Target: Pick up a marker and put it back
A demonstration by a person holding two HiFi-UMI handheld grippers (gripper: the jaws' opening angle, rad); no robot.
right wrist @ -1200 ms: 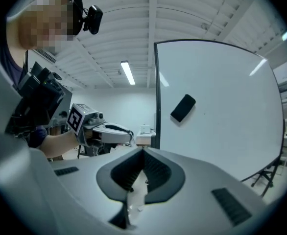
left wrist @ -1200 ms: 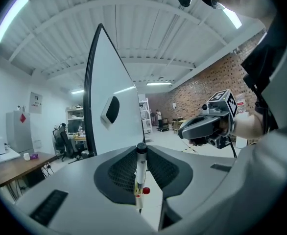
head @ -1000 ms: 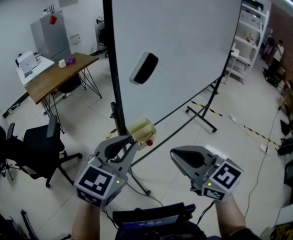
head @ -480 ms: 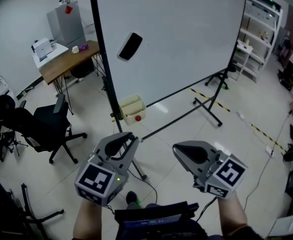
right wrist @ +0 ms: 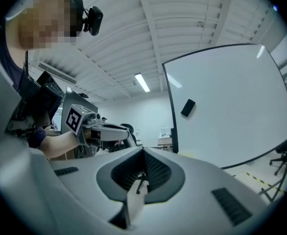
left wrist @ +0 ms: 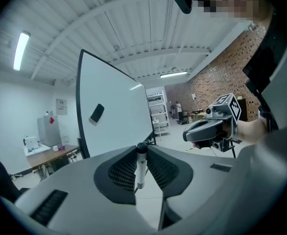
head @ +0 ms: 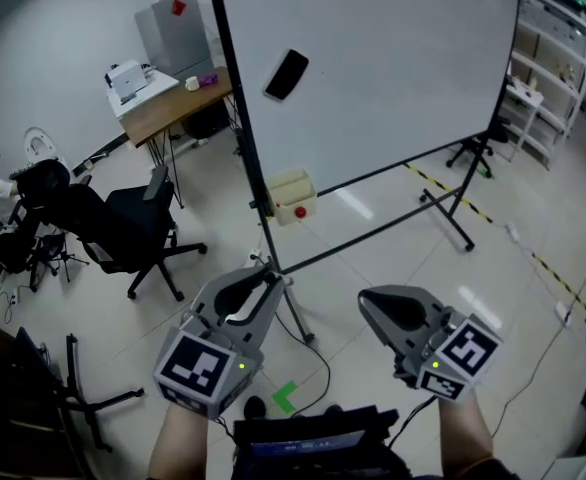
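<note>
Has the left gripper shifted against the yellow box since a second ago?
Yes. In the head view the left gripper has drawn back from the yellow box on the whiteboard stand; the gap between them is now wider.

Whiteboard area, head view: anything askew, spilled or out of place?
Only minor things. The black eraser sticks to the whiteboard at a slant, not square with its frame. The marker is away from the board, clamped in the left gripper. Nothing looks spilled or damaged.
</note>
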